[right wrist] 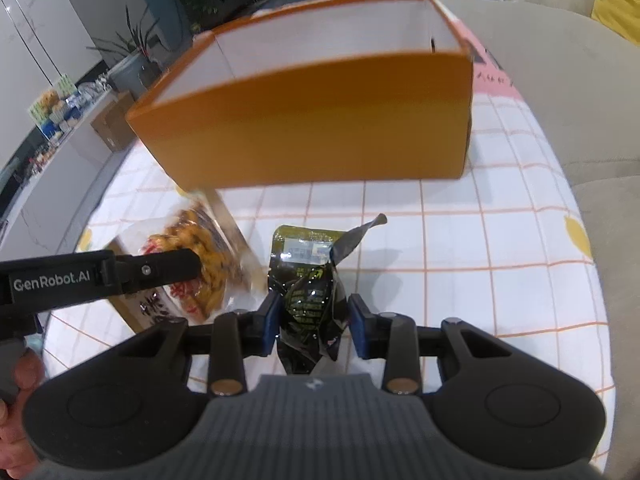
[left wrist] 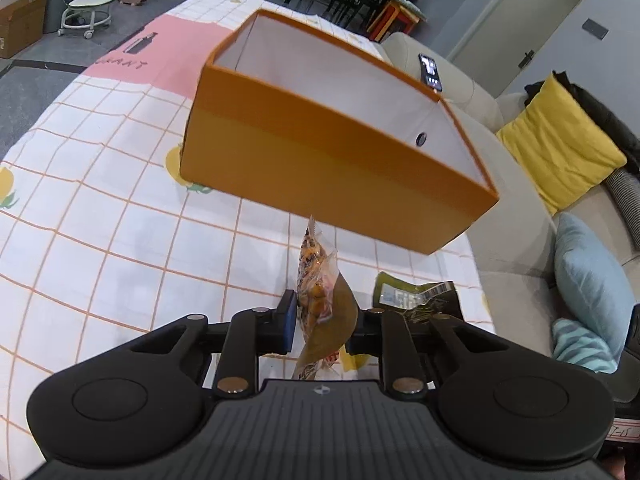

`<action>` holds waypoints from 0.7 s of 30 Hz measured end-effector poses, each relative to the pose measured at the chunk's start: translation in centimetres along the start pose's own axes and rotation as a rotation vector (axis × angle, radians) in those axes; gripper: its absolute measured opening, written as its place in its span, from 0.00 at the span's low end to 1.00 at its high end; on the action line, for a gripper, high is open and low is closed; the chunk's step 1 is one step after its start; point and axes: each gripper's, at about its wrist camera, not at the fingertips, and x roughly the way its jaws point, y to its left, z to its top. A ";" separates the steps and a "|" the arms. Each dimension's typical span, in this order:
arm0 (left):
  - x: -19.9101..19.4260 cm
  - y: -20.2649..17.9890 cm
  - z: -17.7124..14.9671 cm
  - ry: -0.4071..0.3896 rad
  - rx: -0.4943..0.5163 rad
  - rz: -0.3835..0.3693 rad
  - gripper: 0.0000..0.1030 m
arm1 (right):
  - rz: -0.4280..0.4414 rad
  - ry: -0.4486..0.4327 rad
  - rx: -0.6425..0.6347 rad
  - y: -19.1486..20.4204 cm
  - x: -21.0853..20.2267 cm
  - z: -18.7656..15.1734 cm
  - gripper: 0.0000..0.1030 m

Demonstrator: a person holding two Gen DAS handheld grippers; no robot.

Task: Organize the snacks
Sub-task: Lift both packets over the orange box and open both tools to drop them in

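Note:
An open orange box (left wrist: 332,168) with a white inside stands on the checked tablecloth, also in the right wrist view (right wrist: 312,120). My left gripper (left wrist: 322,316) is shut on a clear snack packet (left wrist: 320,280) with orange pieces, held on edge in front of the box. My right gripper (right wrist: 314,316) is shut on a black snack packet (right wrist: 310,292) with yellow print, held above the table before the box. The black packet shows at the right in the left wrist view (left wrist: 416,296). The left gripper's finger (right wrist: 160,270) and its packet (right wrist: 200,256) show at the left in the right wrist view.
The table (left wrist: 120,200) has a white, orange-lined cloth with a pink patch. A beige sofa (left wrist: 520,184) runs along its right side with yellow and blue cushions and a lit phone (left wrist: 430,72). A stool and cardboard boxes stand on the floor beyond.

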 end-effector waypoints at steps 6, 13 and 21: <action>-1.7 -0.8 0.7 -0.035 0.008 -0.019 0.23 | 0.001 -0.054 0.015 0.0 -2.7 0.5 0.33; -4.1 -2.8 3.3 -0.108 0.044 -0.055 0.23 | -0.003 -0.159 0.014 -0.1 -6.3 2.3 0.33; -4.0 -5.4 8.8 -0.138 0.098 -0.103 0.23 | 0.017 -0.194 -0.014 -0.6 -7.7 7.5 0.33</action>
